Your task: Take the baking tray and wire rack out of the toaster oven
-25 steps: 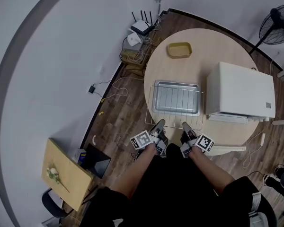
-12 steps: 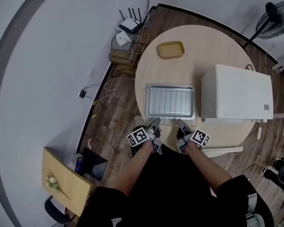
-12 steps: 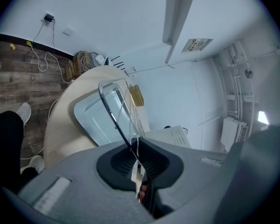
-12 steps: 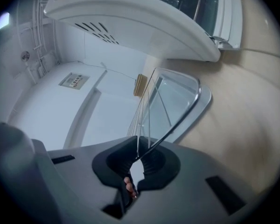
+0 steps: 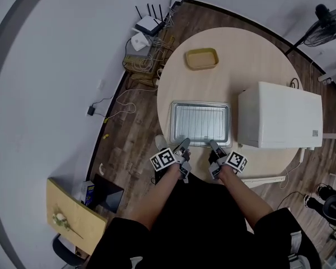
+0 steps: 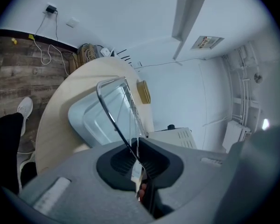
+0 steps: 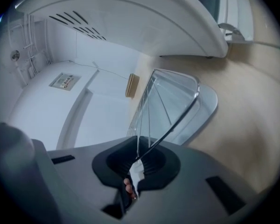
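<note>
On the round table (image 5: 241, 60) lies the silver baking tray (image 5: 172, 122), left of the white toaster oven (image 5: 280, 116). The wire rack (image 5: 201, 144) rests over the tray, its thin bars crossing it. My left gripper (image 5: 183, 145) is shut on the rack's near edge at the left, and my right gripper (image 5: 212, 145) is shut on the same edge at the right. In the left gripper view the rack's rim wire (image 6: 113, 120) runs into the closed jaws (image 6: 136, 160), with the tray (image 6: 91, 120) behind. The right gripper view shows the rim (image 7: 177, 118) pinched likewise (image 7: 139, 160) above the tray (image 7: 200, 111).
A yellow dish (image 5: 201, 58) sits at the table's far side. The oven's body (image 7: 154, 17) looms close on the right. On the floor are a router with cables (image 5: 148, 24), a fan (image 5: 325, 29) and a low wooden table (image 5: 73, 217).
Both grippers have sunk and moved forward with the rack. The rack, held higher and looking wider than the tray a second ago, now sits low over the tray.
</note>
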`<state>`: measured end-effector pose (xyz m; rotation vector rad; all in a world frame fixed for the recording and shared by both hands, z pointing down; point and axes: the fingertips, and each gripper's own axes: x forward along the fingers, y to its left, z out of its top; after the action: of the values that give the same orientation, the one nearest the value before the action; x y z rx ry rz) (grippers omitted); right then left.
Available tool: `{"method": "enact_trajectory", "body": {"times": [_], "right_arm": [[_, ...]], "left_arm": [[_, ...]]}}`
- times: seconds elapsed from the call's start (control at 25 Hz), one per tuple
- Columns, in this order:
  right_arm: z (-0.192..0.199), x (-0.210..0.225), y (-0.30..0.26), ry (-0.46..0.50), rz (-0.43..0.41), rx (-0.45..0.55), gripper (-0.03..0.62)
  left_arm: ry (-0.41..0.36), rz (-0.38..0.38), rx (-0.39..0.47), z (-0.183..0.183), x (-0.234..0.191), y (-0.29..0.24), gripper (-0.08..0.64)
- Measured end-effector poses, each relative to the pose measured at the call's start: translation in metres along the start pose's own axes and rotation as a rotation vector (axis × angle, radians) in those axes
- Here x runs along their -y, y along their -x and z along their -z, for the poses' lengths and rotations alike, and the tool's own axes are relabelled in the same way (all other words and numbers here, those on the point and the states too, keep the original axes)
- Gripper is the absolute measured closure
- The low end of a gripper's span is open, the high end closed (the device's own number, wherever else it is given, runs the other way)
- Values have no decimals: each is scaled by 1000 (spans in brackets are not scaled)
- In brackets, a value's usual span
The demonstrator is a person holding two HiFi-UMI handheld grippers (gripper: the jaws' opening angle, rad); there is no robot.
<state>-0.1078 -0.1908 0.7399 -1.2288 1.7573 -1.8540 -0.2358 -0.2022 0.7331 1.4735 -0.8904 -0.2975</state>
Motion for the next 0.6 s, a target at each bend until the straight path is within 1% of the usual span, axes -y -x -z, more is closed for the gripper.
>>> {"method": "enact_trajectory", "body": {"times": [0.2, 0.32, 0.48, 0.6], "right_arm": [[-6, 5, -4, -26, 30, -3, 588], [-8, 11, -4, -45, 51, 5, 588], [-6, 16, -6, -93, 81, 11, 586], [-5, 22, -7, -92, 135, 0, 574]], "left_arm": [[33, -10, -35, 2, -5, -7, 538], [37, -21, -67, 7, -10, -9, 537], [18, -56, -101, 9, -15, -10, 534], [-31, -110, -154, 14, -19, -10, 517]]}}
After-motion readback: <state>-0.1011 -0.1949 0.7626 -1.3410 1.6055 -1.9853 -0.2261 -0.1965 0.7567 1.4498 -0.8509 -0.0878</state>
